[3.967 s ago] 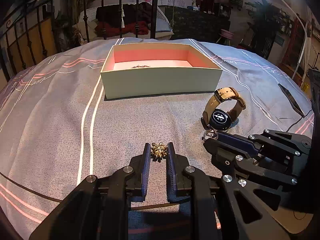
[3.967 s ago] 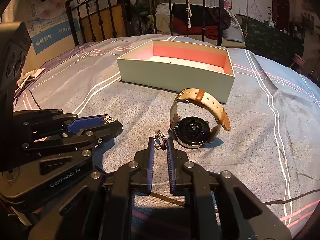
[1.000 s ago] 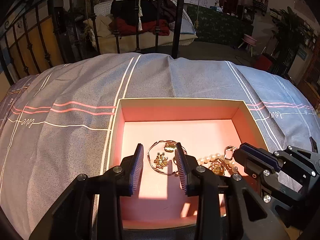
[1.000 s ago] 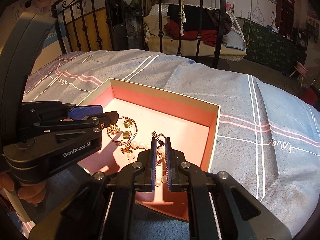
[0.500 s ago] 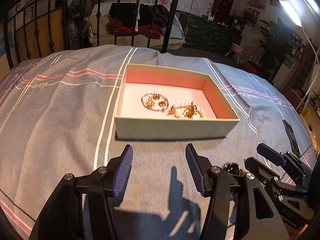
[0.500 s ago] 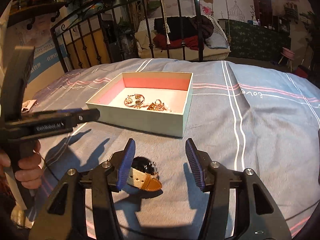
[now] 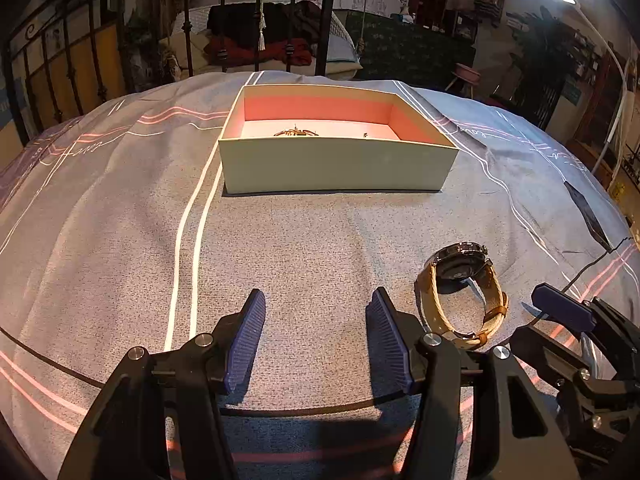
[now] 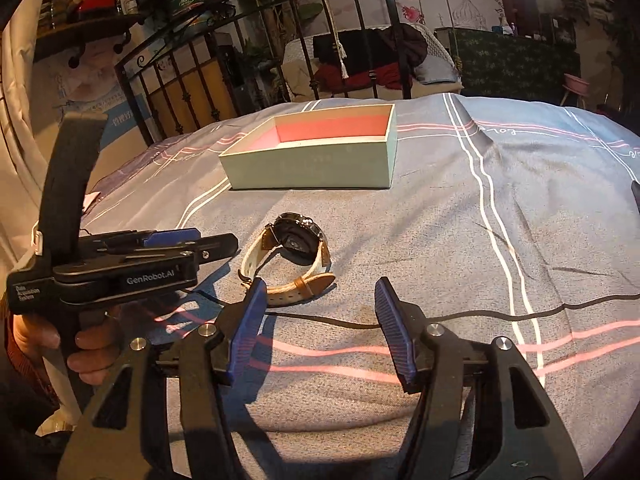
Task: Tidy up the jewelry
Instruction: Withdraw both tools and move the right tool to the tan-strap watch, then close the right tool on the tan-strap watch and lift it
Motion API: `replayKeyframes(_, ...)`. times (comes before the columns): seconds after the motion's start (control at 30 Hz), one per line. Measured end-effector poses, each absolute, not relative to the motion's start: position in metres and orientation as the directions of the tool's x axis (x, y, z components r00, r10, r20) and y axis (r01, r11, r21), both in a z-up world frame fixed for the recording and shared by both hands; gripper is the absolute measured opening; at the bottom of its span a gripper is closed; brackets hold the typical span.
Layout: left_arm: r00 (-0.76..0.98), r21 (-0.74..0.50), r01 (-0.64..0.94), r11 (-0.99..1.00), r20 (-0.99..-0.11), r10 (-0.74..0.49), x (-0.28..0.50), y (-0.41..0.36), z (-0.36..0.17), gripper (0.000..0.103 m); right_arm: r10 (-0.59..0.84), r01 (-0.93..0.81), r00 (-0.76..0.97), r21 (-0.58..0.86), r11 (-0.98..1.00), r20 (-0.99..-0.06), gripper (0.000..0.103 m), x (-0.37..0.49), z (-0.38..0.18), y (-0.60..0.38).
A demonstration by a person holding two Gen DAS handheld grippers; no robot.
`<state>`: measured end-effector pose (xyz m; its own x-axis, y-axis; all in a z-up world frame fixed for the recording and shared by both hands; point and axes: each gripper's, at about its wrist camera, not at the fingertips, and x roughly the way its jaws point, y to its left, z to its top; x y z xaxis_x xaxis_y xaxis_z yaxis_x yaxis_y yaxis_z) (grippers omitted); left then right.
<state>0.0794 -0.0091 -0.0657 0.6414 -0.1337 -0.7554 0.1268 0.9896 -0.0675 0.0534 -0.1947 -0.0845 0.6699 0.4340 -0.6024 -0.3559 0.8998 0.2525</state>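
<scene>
A pale box with a pink inside (image 7: 336,164) stands on the bedspread, also in the right wrist view (image 8: 312,168). Gold jewelry (image 7: 296,133) lies in it, mostly hidden by the near wall. A watch with a tan strap (image 7: 460,296) lies on the bed in front of the box, also in the right wrist view (image 8: 292,256). My left gripper (image 7: 316,336) is open and empty, left of the watch. My right gripper (image 8: 320,320) is open and empty, just behind and right of the watch.
The grey striped bedspread (image 7: 120,240) covers the bed. A black iron bed frame (image 7: 256,20) stands behind the box. A dark flat object (image 7: 586,212) lies at the right edge. The hand on the left gripper (image 8: 88,344) shows at left.
Both grippers pulled back from the box and came lower toward the bed. The watch now lies close in front of them. Both jaws stayed open.
</scene>
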Motion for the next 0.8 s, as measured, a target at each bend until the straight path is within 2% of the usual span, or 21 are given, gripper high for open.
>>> replayKeyframes(0.37, 0.638, -0.076, 0.120, 0.990, -0.758, -0.136, 0.080, 0.005, -0.064, 0.054, 0.377, -0.496, 0.622, 0.028, 0.868, -0.686, 0.050, 0.069, -0.088, -0.139)
replayKeyframes(0.43, 0.639, -0.077, 0.117, 0.990, -0.757, -0.135, 0.081, 0.007, -0.063, 0.054, 0.332, -0.484, 0.631, -0.020, 0.875, -0.701, 0.042, 0.069, -0.093, -0.137)
replayKeyframes(0.57, 0.640, -0.059, 0.116, 0.991, -0.759, -0.120, 0.083, 0.005, -0.064, 0.053, 0.314, -0.451, 0.639, -0.011, 0.893, -0.702, 0.036, 0.068, -0.096, -0.142)
replayKeyframes(0.67, 0.645, -0.038, 0.127, 0.991, -0.756, -0.112, 0.083, 0.000, -0.064, 0.047, 0.288, -0.434, 0.658, -0.037, 0.900, -0.696, 0.032, 0.064, -0.098, -0.140)
replayKeyframes(0.8, 0.646, -0.015, 0.149, 0.989, -0.756, -0.109, 0.083, -0.007, -0.064, 0.027, 0.281, -0.420, 0.668, -0.037, 0.907, -0.690, 0.030, 0.065, -0.095, -0.138)
